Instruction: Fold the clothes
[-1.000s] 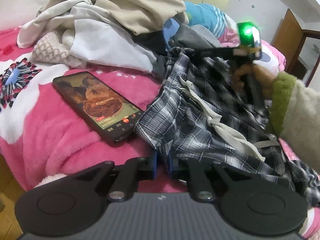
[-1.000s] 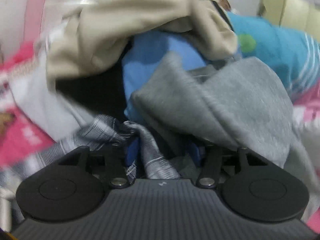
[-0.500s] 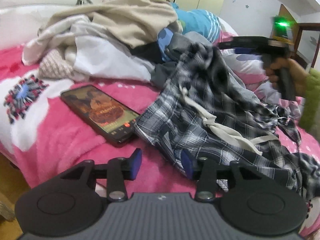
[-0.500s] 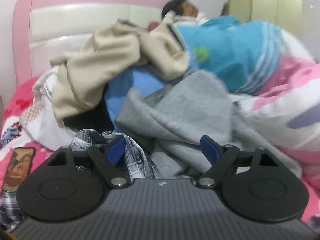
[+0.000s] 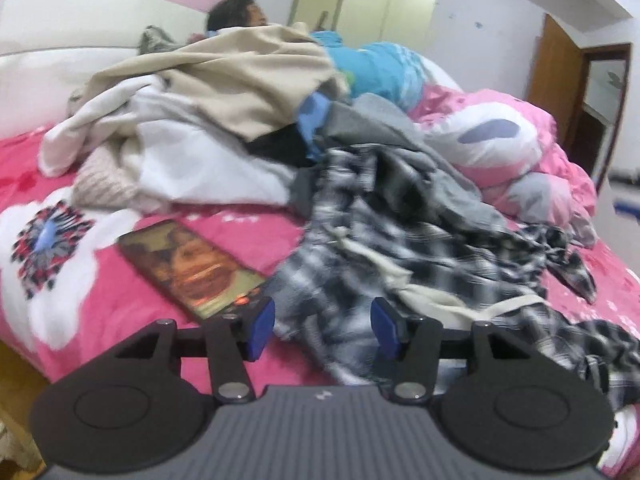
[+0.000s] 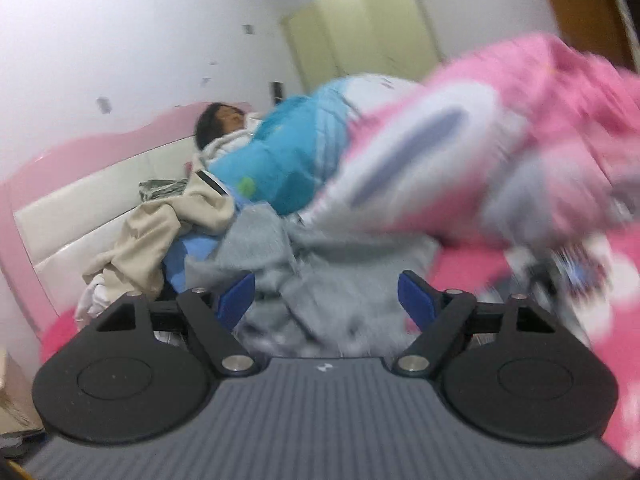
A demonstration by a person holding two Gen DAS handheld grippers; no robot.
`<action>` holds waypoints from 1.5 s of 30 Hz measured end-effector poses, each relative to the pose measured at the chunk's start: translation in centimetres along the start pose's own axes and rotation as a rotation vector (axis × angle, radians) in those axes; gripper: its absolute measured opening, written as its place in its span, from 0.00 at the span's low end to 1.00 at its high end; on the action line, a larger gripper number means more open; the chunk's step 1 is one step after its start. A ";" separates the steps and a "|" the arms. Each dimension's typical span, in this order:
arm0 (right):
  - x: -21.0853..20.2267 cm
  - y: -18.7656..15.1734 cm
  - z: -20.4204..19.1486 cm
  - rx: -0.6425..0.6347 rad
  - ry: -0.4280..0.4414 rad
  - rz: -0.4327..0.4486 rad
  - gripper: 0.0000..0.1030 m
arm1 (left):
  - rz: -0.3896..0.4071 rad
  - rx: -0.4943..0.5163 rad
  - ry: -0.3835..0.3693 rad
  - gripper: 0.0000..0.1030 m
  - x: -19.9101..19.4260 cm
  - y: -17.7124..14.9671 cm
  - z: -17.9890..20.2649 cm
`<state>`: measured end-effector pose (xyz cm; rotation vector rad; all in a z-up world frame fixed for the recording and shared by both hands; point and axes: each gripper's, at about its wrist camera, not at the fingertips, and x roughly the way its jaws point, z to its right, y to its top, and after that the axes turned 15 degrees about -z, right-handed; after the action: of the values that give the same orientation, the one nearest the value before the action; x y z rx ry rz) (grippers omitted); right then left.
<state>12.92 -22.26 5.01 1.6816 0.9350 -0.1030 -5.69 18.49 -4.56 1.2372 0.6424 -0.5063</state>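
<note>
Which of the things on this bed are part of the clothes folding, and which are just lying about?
For the folding: plaid garment, grey garment, beige garment, white garment.

Lying about: phone, pink quilt, blue quilt, pink blanket.

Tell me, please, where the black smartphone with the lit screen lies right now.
In the left wrist view, the black smartphone lies flat on the pink blanket, left of the crumpled black-and-white plaid garment.

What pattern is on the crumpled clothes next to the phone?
The crumpled checked garment is black-and-white plaid, with a cream drawstring; the left wrist view shows it best.
</note>
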 end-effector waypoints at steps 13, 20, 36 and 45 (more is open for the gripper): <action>-17.8 -19.4 14.7 0.578 -0.454 0.058 0.72 | -0.105 0.219 -0.113 0.58 3.3 1.1 7.8; -19.9 -21.5 18.4 0.718 -0.478 0.166 0.73 | -0.131 0.276 -0.125 0.59 4.4 3.1 12.0; -2.6 -4.0 15.6 0.259 -0.204 -0.085 0.72 | -0.113 0.259 -0.078 0.61 14.7 11.9 16.9; 9.9 -3.7 8.4 -0.494 -0.385 -0.327 0.71 | -0.095 0.214 -0.095 0.61 19.8 12.9 16.6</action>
<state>20.61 -24.10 -5.93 1.0005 0.8473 -0.3708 20.14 5.55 -6.09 1.3786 0.5791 -0.7240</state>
